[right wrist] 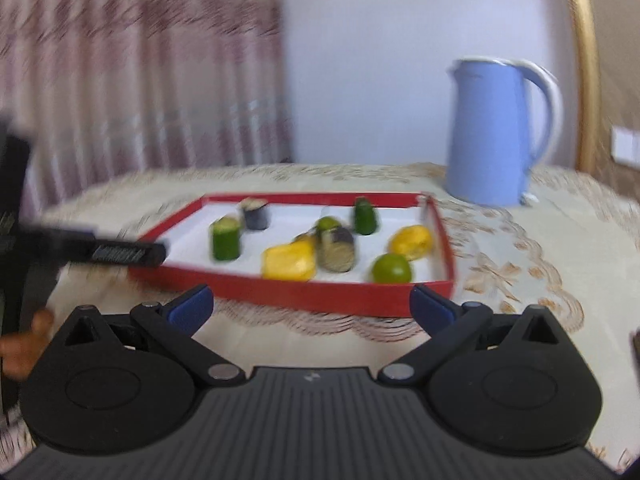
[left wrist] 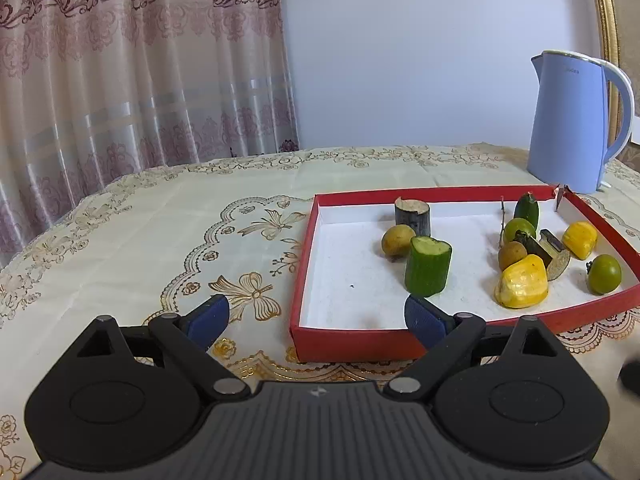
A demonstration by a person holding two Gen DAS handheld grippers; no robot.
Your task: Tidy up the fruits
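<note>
A red tray (left wrist: pixel 304 264) with a white floor holds several fruit pieces: a cut cucumber chunk (left wrist: pixel 427 266), a dark sugarcane piece (left wrist: pixel 413 218), a brown longan (left wrist: pixel 397 241), yellow jackfruit pieces (left wrist: pixel 522 287), and green limes (left wrist: pixel 604 274). My left gripper (left wrist: pixel 316 322) is open and empty at the tray's near left corner. My right gripper (right wrist: pixel 312 308) is open and empty, just in front of the tray (right wrist: pixel 320 294). The right wrist view is blurred; the cucumber chunk (right wrist: pixel 226 244) and a lime (right wrist: pixel 391 269) show there.
A blue kettle (left wrist: pixel 572 120) stands behind the tray at the right, also in the right wrist view (right wrist: pixel 490 132). A patterned tablecloth (left wrist: pixel 160 232) covers the table. A curtain (left wrist: pixel 120 60) hangs behind. The left gripper's body (right wrist: pixel 80 252) shows at the left in the right wrist view.
</note>
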